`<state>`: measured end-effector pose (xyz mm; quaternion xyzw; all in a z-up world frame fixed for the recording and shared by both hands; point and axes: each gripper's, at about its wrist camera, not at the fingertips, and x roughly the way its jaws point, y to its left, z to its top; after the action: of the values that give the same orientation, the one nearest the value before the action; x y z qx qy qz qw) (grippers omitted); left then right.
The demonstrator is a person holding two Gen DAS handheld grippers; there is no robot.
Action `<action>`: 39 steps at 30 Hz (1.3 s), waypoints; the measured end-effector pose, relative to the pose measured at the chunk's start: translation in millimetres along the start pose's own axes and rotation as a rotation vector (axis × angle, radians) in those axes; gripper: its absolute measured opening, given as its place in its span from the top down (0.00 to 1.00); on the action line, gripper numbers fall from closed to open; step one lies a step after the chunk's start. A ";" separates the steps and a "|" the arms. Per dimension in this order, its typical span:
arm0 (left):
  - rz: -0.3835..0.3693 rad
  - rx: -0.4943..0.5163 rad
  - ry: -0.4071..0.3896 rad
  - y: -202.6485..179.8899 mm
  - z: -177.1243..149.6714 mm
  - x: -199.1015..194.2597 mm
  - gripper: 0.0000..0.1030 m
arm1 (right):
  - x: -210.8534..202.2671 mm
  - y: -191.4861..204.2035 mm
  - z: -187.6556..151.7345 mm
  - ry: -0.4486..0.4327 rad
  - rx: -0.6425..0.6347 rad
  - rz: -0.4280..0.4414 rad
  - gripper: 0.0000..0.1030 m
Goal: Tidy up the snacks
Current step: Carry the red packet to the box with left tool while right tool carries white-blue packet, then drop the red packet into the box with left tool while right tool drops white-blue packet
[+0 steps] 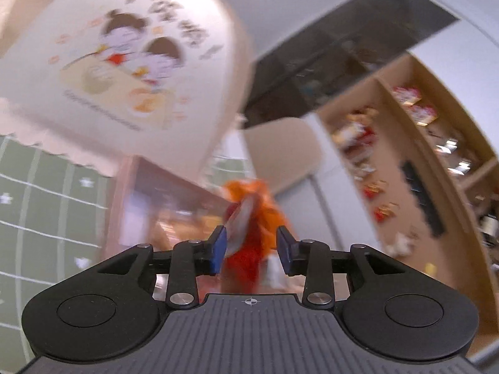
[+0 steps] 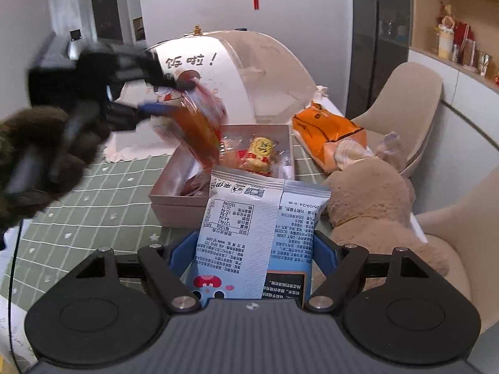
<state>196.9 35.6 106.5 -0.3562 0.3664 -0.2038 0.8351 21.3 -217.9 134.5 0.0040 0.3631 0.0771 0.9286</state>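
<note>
Green checked cloth covers the counter (image 2: 93,187) where we sort snacks: nearest us the right hand-held gripper (image 2: 252,258) is clamped on a pale blue snack packet (image 2: 246,218), just short of the open box (image 2: 174,199) mid-counter. Over the box's left rim our left hand-held gripper (image 2: 146,106) stands with jaws apart, a blurred red-orange packet (image 2: 199,131) at its tips, seemingly being dropped in. Next, we judge, the blue packet goes in, clearing the near wall; the domed cover (image 2: 249,71), orange bag (image 2: 327,127) and plush toy (image 2: 374,199) crowd the far and right edges.
</note>
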 end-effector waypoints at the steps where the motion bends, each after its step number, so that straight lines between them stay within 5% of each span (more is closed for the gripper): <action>1: 0.036 -0.007 -0.003 8.0 -2.8 0.8 0.62 | 0.0 -1.0 -1.0 0.000 -0.002 -0.011 0.24; 6: 0.118 0.007 -0.013 33.1 -31.7 -25.3 0.62 | 3.3 -12.0 1.8 -0.003 -0.019 -0.057 0.23; 12: 0.176 0.089 0.042 40.4 -79.2 -62.1 0.63 | 19.6 -1.4 52.6 -0.142 -0.101 -0.091 0.23; 18: 0.208 0.195 0.089 27.4 -115.1 -88.0 0.63 | 72.4 37.1 112.5 -0.269 -0.137 -0.026 0.20; 21: 0.257 0.283 0.080 21.8 -122.6 -99.0 0.63 | 108.0 58.2 118.3 -0.233 -0.196 -0.008 0.15; 31: 0.326 0.237 0.071 42.5 -135.0 -114.4 0.63 | 135.0 42.5 103.2 -0.140 -0.041 0.060 0.15; 36: 0.377 0.340 0.077 36.1 -153.5 -99.8 0.63 | 115.4 20.4 61.6 -0.085 0.027 0.082 0.15; 39: 0.421 0.401 0.063 34.1 -168.9 -87.2 0.63 | 106.6 20.0 21.9 -0.042 -0.016 0.022 0.15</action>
<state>15.2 35.4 41.1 -0.0938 0.4104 -0.1053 0.9009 110.6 -181.5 80.0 0.0023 0.3427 0.0902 0.9351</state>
